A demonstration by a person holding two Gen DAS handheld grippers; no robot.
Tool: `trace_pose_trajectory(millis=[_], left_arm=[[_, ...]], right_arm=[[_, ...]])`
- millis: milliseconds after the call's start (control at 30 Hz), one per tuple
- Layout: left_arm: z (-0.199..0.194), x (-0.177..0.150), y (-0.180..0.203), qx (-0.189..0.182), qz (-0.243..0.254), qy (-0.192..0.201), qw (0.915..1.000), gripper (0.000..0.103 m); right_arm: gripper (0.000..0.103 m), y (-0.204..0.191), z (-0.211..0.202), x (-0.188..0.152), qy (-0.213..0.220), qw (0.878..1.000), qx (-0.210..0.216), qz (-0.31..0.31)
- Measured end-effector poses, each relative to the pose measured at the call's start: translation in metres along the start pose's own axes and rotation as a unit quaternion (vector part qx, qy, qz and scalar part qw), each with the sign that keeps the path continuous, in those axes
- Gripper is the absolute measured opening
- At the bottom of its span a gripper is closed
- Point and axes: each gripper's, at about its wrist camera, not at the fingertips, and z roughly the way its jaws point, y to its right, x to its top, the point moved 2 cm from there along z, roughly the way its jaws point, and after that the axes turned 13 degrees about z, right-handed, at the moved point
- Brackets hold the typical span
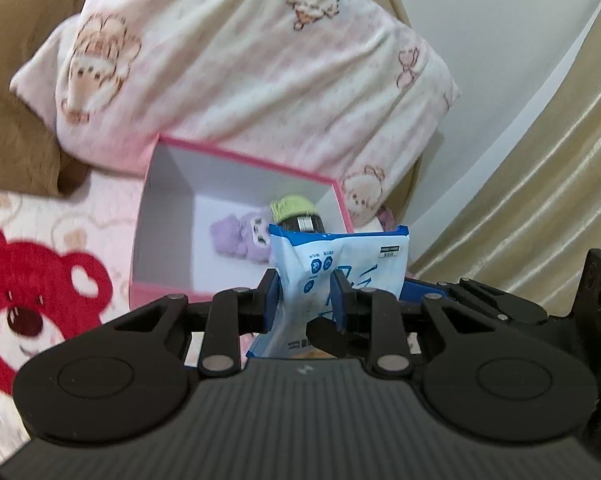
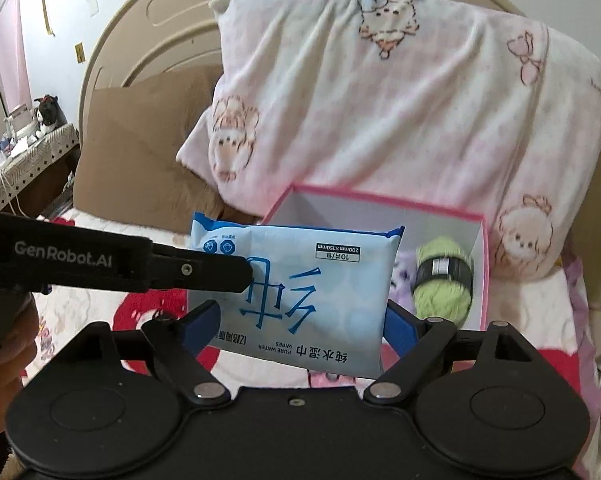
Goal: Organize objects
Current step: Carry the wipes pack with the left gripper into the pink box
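A flat pack of wet wipes (image 2: 300,288) is seen, pale blue with darker blue sealed ends, large blue characters on its face and a small black-bordered label near one end. In the right wrist view its printing reads upside down; its long axis runs roughly across the picture, tilted slightly, with one sealed end toward the upper left and the broad face turned to the camera. In the left wrist view the same pack (image 1: 332,264) is seen nearly edge-on and buckled, standing upward from the fingers.

The pack is held in the air above the patterned bedspread (image 2: 100,312), in front of an open pink box (image 2: 485,264), which is backed by a pink pillow (image 2: 400,92). Inside the box a green yarn ball (image 2: 442,280) with a dark band is lying beside a purple plush toy (image 1: 240,236).

The left gripper (image 1: 305,292) is clenched on the pack, which is pinched between its blue pads near one sealed end. The right gripper (image 2: 300,320) is spread wide, with the pack between its fingers (image 2: 402,324); the far side appears close to the pack's edge, though whether the pads press on it cannot be told.
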Motion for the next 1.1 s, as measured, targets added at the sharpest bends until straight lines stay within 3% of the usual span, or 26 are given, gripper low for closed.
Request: trace_pose_trajectory(millis=[267,367,700,933,1100], left_arm=[[0.044,0.034,-0.016,0.028,0.010,-0.006,0.9995,0.027],[0.068,0.038,-0.028,0.021,-0.001,-0.021,0.9996,0.027],[0.140,0.014,-0.054,0.007,-0.015,-0.066,0.9977,0.027],[0.165,0.000,-0.065,0.010,-0.023,-0.090,0.9956,0.027],[0.174,-0.005,-0.067,0.028,-0.008,-0.105,0.9940,0.027]], right_arm=[[0.089,0.019,0.044,0.038,-0.027,0.999,0.006,0.029],[0.089,0.031,0.065,0.042,-0.039,0.998,0.005,0.045],[0.087,0.082,0.125,0.023,-0.079,0.992,0.016,0.099],[0.084,0.100,0.151,0.010,-0.112,0.986,0.021,0.123],[0.076,0.104,0.169,0.001,-0.137,0.981,0.017,0.138]])
